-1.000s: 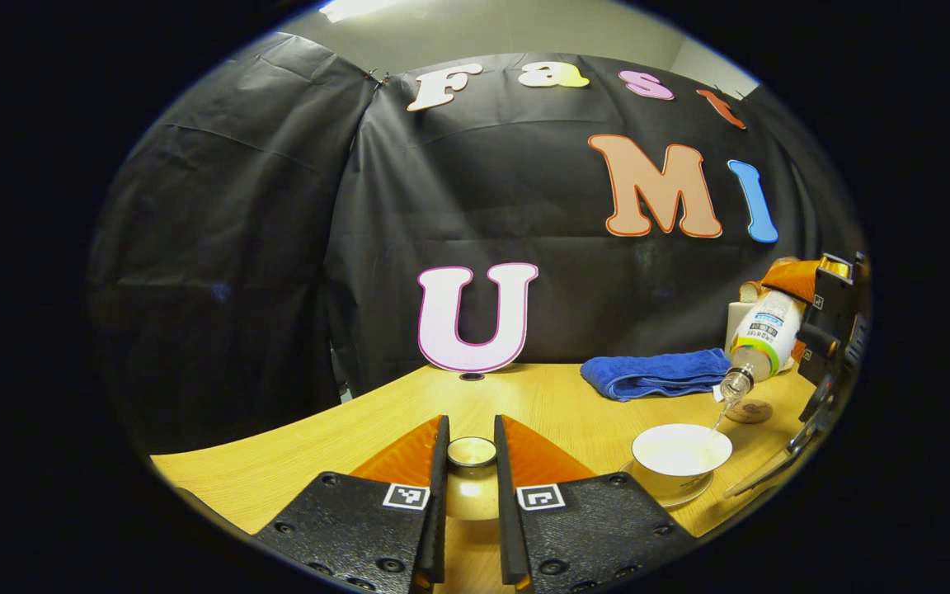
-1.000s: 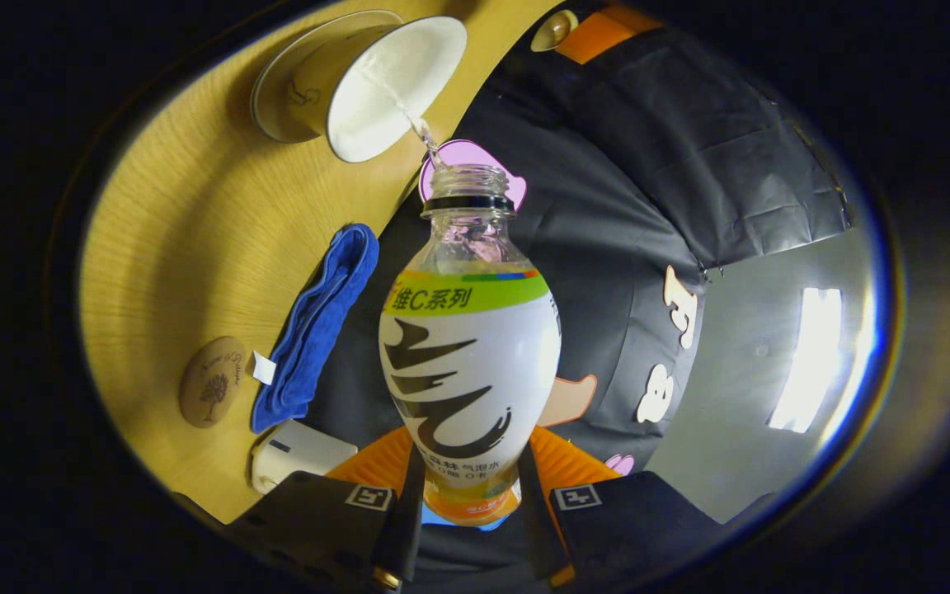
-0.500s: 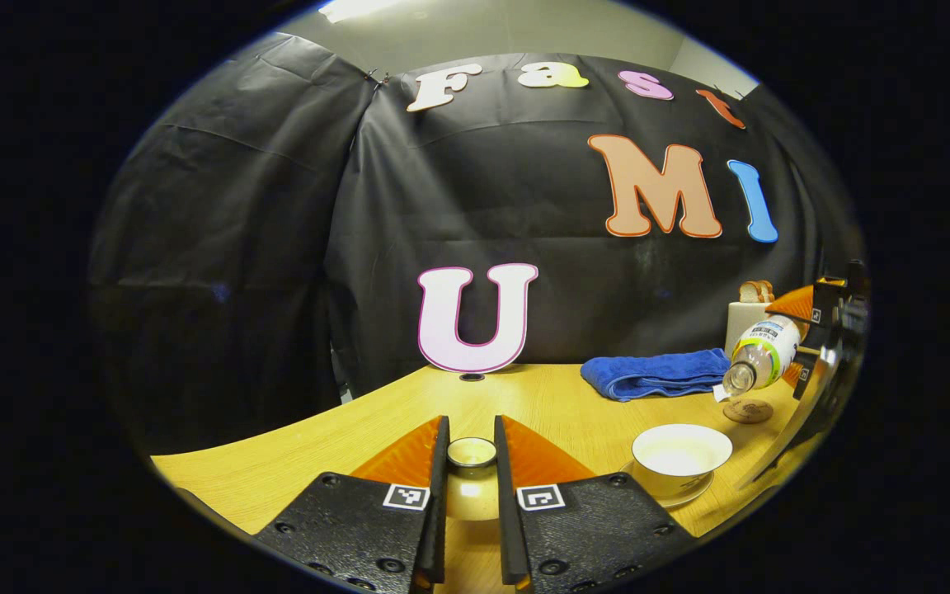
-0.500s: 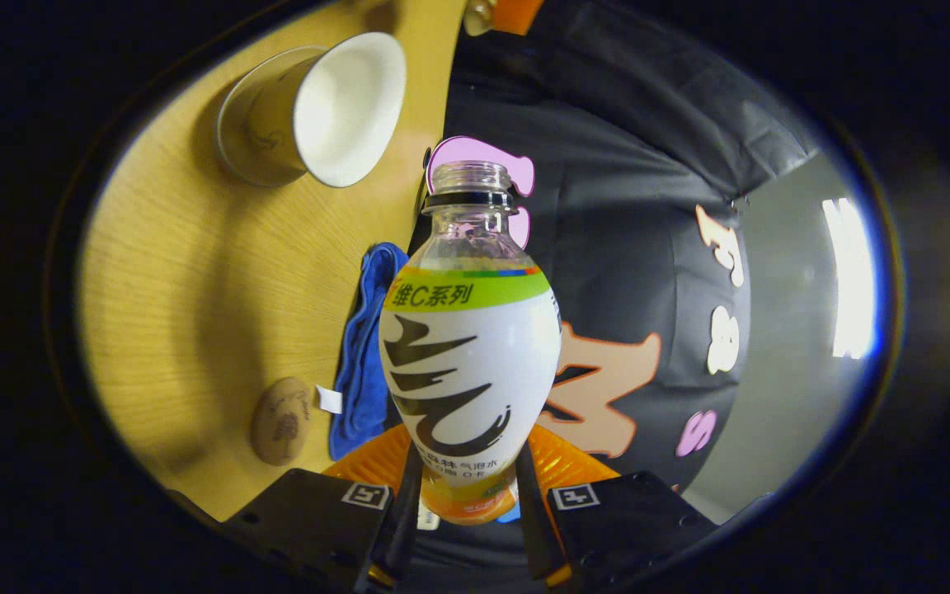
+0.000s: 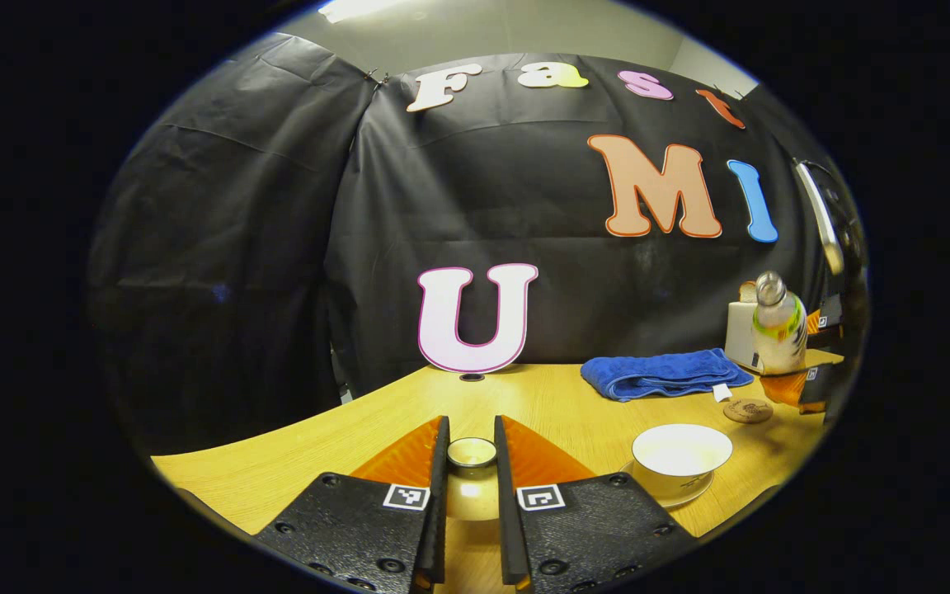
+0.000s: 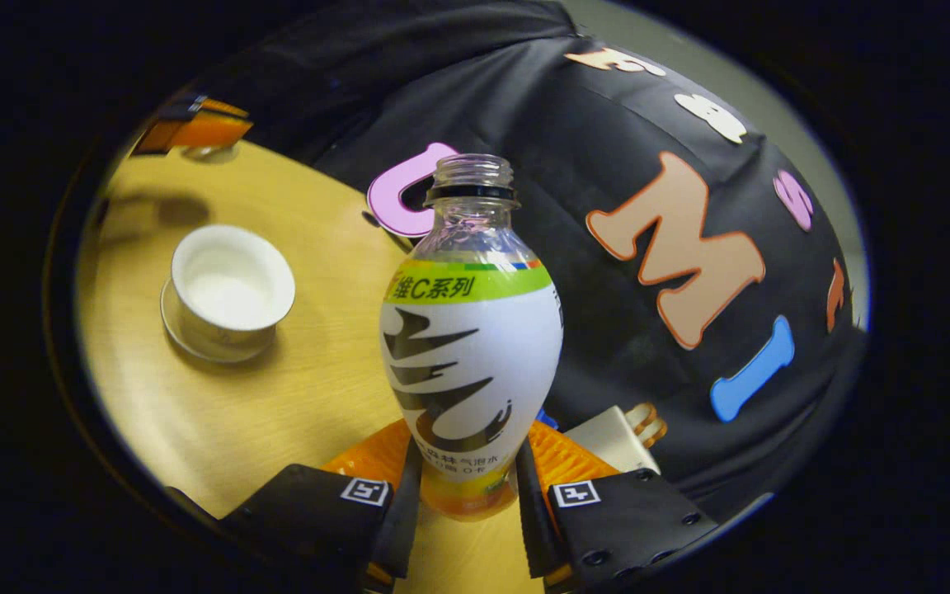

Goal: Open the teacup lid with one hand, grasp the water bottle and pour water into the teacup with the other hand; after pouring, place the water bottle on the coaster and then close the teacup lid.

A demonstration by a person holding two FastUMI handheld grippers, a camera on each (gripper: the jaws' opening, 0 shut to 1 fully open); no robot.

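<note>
My left gripper (image 5: 472, 462) is shut on the knob of the teacup lid (image 5: 472, 452), held just above the wooden table (image 5: 541, 396). The white teacup (image 5: 680, 451) stands uncovered on its saucer to the right, with water in it. In the right gripper view my right gripper (image 6: 463, 487) is shut on the base of the uncapped water bottle (image 6: 470, 330), which now stands nearly upright. The teacup (image 6: 232, 285) lies to its left there. From the left gripper view the water bottle (image 5: 776, 328) hovers at the far right, above and behind the round brown coaster (image 5: 747, 410).
A folded blue towel (image 5: 660, 373) lies at the back of the table. A white toaster (image 5: 740, 330) with bread stands behind the bottle. The toaster (image 6: 615, 437) also sits close behind the right gripper. The booth's black wall closes off the table's far side.
The bottle has swung from a tilted pouring pose over the teacup back to nearly upright and moved right, toward the coaster. The stream of water has stopped. The left gripper has stayed still.
</note>
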